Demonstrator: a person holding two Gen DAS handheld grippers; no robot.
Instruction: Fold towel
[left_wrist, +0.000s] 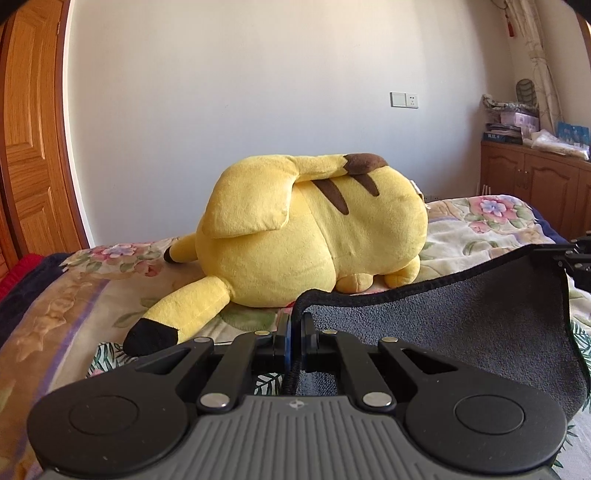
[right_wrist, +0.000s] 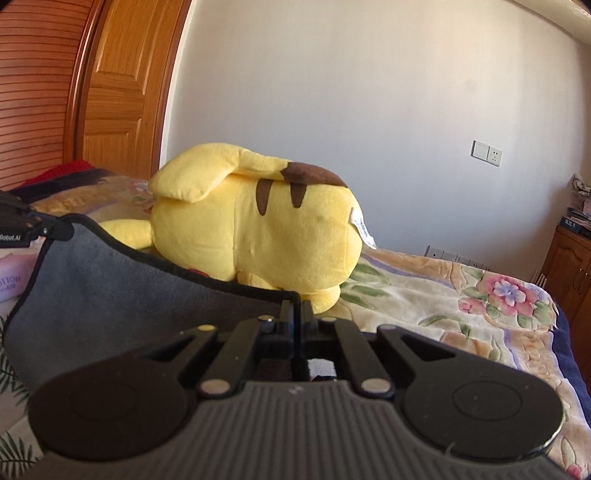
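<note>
A dark grey towel (left_wrist: 443, 332) with a black hem hangs stretched between my two grippers above the bed. My left gripper (left_wrist: 295, 325) is shut on its left corner. My right gripper (right_wrist: 296, 314) is shut on its right corner, and the towel (right_wrist: 110, 288) spreads away to the left in that view. The right gripper also shows at the right edge of the left wrist view (left_wrist: 580, 254), and the left gripper shows at the left edge of the right wrist view (right_wrist: 22, 225). The towel's lower part is hidden behind the gripper bodies.
A large yellow plush toy (left_wrist: 314, 229) lies on the floral bedspread (left_wrist: 74, 295) just beyond the towel; it also shows in the right wrist view (right_wrist: 258, 229). A wooden wardrobe (left_wrist: 29, 129) stands left, a wooden cabinet (left_wrist: 535, 181) with clutter right.
</note>
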